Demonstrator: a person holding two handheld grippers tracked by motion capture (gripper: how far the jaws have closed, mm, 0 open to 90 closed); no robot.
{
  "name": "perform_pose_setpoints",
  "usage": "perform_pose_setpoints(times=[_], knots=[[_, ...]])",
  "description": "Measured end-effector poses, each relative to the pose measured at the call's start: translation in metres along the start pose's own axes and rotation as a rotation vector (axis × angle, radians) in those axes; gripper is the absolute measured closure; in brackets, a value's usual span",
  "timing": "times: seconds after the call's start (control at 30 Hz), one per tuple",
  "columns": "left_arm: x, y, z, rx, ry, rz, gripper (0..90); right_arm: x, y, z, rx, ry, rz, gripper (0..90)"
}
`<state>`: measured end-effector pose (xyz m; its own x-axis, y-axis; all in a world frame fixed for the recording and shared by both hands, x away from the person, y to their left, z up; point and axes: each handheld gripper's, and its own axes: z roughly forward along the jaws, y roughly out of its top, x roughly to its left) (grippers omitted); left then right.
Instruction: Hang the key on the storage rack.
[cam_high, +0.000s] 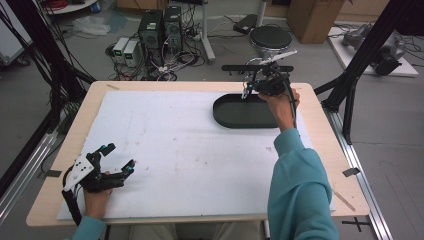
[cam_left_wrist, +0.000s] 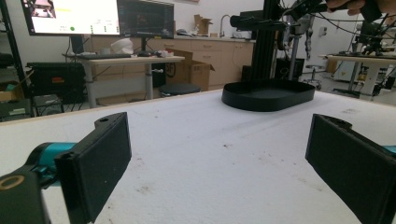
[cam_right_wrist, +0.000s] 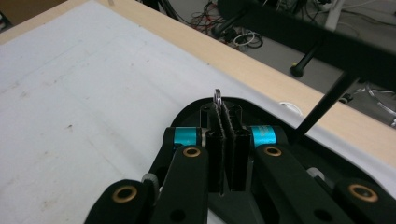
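While the right gripper (cam_right_wrist: 223, 112) hangs above the black oval tray (cam_high: 235, 116) – fingers pinching a small metal ring (cam_right_wrist: 217, 97) – the left gripper (cam_high: 118, 161) rests wide open on the table (cam_high: 200, 150).

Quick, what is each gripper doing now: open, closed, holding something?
Left gripper: open, holding nothing, low over the white mat.
Right gripper: closed on a small metal ring, above the black tray.

- Tabletop (cam_high: 327, 165): pale wood edge, covered by a white sheet (cam_high: 180, 145) flecked with faint brown marks.
- Tray (cam_high: 240, 117) below the right hand-held gripper (cam_right_wrist: 223, 109): plain matte black.
- Both hand-held grippers: black jaws and arms, teal collars, brass-coloured rivets; left hand-held gripper (cam_high: 116, 159) carries a light grey plate.
- Ring (cam_right_wrist: 217, 98) between the right jaws: silvery metal.
- Sleeve (cam_high: 300, 190): teal.
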<state>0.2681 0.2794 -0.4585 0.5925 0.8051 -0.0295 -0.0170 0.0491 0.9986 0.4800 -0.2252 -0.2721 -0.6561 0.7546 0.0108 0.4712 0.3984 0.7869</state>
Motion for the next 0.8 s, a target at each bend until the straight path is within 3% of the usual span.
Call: perform_pose_setpoints(times=[0.23, 0.53, 0.57, 0.8], knots=[[0.000, 0.000, 0.000, 0.001, 0.000, 0.000, 7.3, -0.012, 0.014, 0.001, 0.006, -0.020, 0.007, 89.3], [0.000, 0.000, 0.000, 0.001, 0.000, -0.001, 7.3, -0.022, 0.019, 0.008, 0.026, -0.037, 0.025, 89.3], [0.000, 0.000, 0.000, 0.000, 0.002, -0.001, 7.3, -0.022, 0.022, 0.009, 0.037, -0.051, 0.004, 89.3], [0.000, 0.000, 0.000, 0.004, 0.001, 0.005, 7.3, -0.023, 0.026, 0.012, 0.049, -0.051, -0.002, 89.3]])
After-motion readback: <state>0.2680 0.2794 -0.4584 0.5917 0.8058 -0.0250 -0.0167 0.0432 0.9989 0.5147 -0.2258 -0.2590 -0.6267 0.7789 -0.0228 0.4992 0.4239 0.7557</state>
